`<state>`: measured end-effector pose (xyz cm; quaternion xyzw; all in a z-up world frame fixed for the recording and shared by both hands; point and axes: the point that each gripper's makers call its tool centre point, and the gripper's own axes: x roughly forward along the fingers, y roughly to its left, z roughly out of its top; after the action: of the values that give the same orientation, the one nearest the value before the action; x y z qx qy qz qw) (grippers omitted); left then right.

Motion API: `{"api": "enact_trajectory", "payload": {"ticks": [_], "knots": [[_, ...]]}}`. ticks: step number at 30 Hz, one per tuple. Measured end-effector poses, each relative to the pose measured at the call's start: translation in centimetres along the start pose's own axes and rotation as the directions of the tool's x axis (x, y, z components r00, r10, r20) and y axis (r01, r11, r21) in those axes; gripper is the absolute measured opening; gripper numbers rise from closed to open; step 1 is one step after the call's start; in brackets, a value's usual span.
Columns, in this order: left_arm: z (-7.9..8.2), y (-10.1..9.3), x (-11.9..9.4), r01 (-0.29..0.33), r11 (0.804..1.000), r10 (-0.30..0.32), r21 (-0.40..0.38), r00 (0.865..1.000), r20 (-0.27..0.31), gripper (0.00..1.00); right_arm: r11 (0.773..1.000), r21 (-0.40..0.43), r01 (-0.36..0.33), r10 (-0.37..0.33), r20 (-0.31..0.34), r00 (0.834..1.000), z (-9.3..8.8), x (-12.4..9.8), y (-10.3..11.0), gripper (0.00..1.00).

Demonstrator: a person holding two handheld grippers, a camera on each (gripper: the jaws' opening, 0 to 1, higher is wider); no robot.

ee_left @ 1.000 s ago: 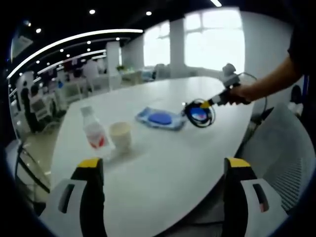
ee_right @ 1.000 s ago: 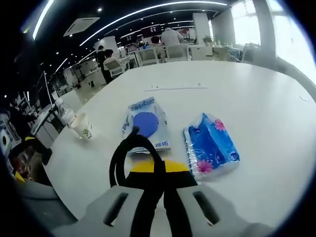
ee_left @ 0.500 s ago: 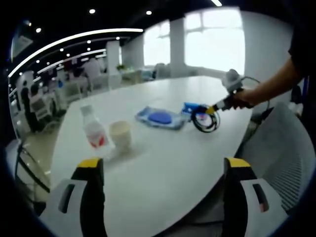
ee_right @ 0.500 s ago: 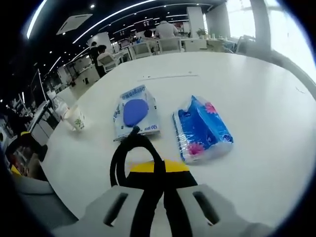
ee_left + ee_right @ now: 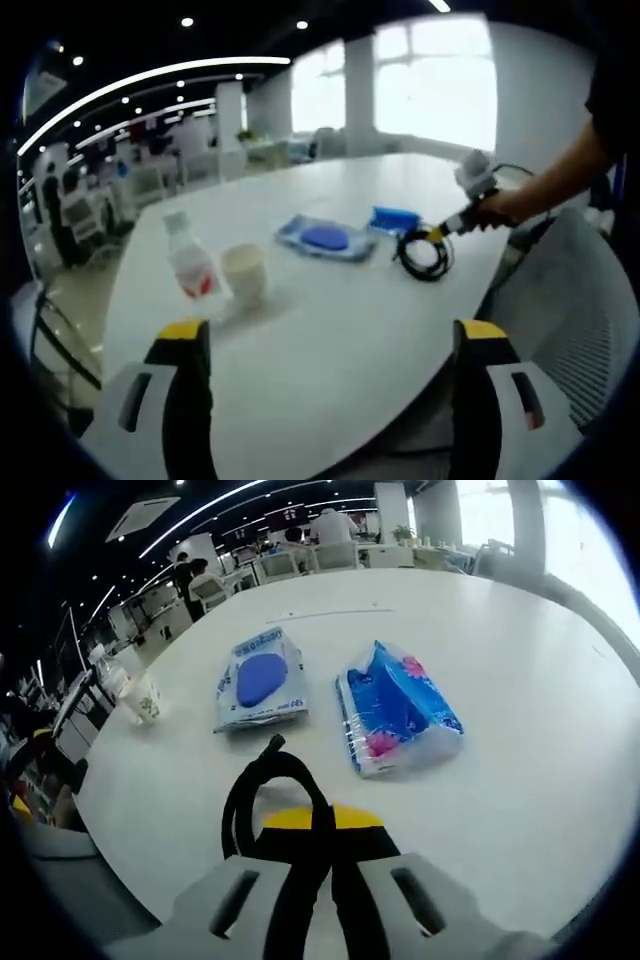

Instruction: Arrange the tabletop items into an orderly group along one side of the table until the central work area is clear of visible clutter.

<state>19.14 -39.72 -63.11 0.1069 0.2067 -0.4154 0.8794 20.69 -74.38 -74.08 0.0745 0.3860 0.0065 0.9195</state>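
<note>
In the left gripper view, the left hand-held gripper (image 5: pixel 325 345) is held low at the near edge of the white bench (image 5: pixel 320 330), its jaws spread wide with nothing between them. A water bottle (image 5: pixel 190 262) and a paper cup (image 5: pixel 245 274) are seen standing side by side at the left. Further along lie a wet-wipe pack (image 5: pixel 325 240) and a blue tissue pack (image 5: pixel 393 219), with the right hand-held gripper (image 5: pixel 436 235) beside them.

In the right gripper view, the right hand-held gripper (image 5: pixel 322 825) is clamped tight on a coiled black cable (image 5: pixel 272 792), held just above the bench (image 5: pixel 520 710) short of the wipe pack (image 5: pixel 258 680) and tissue pack (image 5: pixel 395 710).

The cable placement appears to be in hand; next, a set-down beside the packs and a release would be called for.
</note>
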Motion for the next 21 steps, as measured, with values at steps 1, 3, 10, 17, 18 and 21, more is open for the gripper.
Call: {"api": "enact_trajectory", "payload": {"ticks": [1,3,10,17,18,21], "knots": [[0.0,0.0,0.0,0.000,1.000,0.000,0.000,1.000,0.000,0.98,1.000,-0.002,0.003,-0.003,-0.001,1.000,-0.1,0.0,-0.1,0.02],[0.0,0.0,0.0,0.000,1.000,0.000,0.000,1.000,-0.002,0.98,1.000,-0.008,0.009,-0.009,-0.005,1.000,-0.2,0.1,-0.2,0.02],[-0.1,0.1,-0.1,-0.001,1.000,0.001,0.001,1.000,-0.006,0.98,0.999,-0.021,0.029,-0.029,-0.013,0.999,-0.4,0.5,-0.3,0.03],[-0.1,0.2,-0.1,-0.008,1.000,0.008,0.003,1.000,-0.005,0.98,0.999,-0.025,0.040,-0.040,-0.028,0.999,-0.8,0.8,-0.6,0.03],[-0.1,0.2,-0.1,-0.008,1.000,0.008,0.003,1.000,-0.006,0.98,0.999,-0.029,0.042,-0.043,-0.029,0.999,-0.9,0.8,-0.7,0.03],[-0.1,0.2,-0.1,-0.008,1.000,0.008,0.009,1.000,-0.010,0.98,0.998,-0.039,0.051,-0.052,-0.034,0.998,-1.1,0.9,-1.0,0.05]]}}
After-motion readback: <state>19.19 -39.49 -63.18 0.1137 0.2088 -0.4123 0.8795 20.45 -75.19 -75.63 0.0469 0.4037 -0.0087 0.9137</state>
